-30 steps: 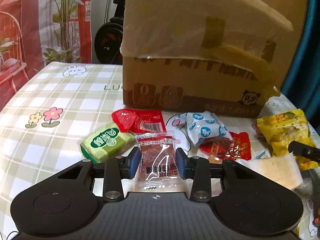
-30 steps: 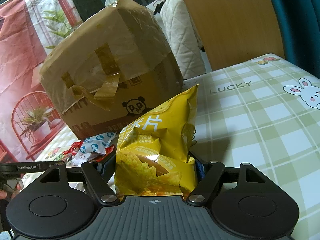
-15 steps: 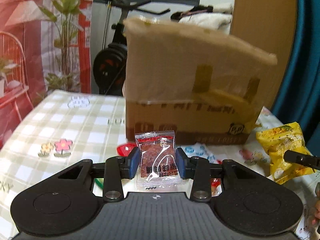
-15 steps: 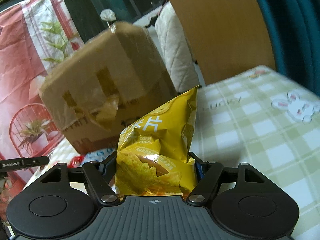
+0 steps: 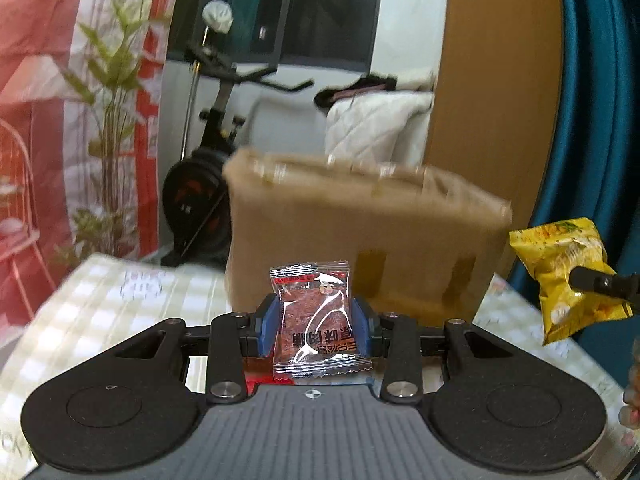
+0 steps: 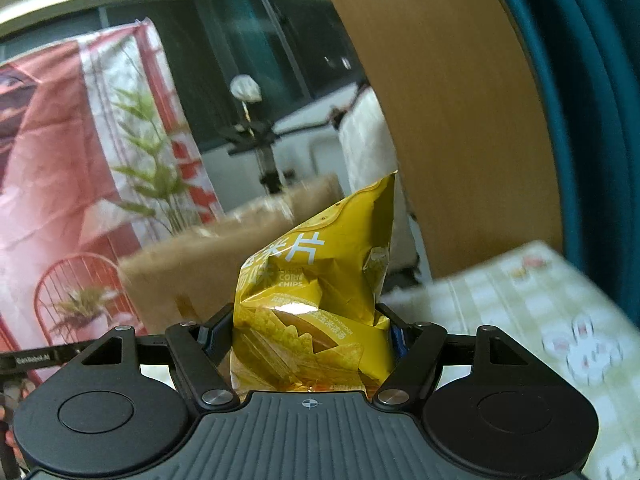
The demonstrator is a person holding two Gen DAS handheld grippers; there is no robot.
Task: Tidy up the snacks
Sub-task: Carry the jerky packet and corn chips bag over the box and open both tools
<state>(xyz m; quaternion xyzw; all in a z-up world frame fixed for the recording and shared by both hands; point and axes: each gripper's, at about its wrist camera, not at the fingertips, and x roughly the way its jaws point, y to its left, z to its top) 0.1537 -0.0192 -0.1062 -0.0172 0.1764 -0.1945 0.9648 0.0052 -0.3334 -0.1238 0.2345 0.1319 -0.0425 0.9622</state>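
Note:
My left gripper point(image 5: 314, 326) is shut on a small clear packet of red-brown jerky point(image 5: 316, 320) and holds it up in front of the cardboard box point(image 5: 360, 236). My right gripper point(image 6: 308, 336) is shut on a yellow corn chips bag point(image 6: 320, 292), also raised. That bag and the right gripper's tip also show at the right of the left wrist view point(image 5: 568, 276). The box stands blurred behind the bag in the right wrist view point(image 6: 192, 272). The other snacks on the table are hidden below both views.
The table has a green-and-white checked cloth point(image 5: 100, 300) with rabbit prints point(image 6: 588, 348). Behind it stand an exercise bike point(image 5: 208, 184), a red-and-white curtain with a plant point(image 5: 80, 100), a wooden panel point(image 6: 452, 120) and a teal curtain point(image 5: 592, 100).
Both grippers have risen well above the table with their snacks; the loose snacks have dropped out of view and the box now sits lower in both views.

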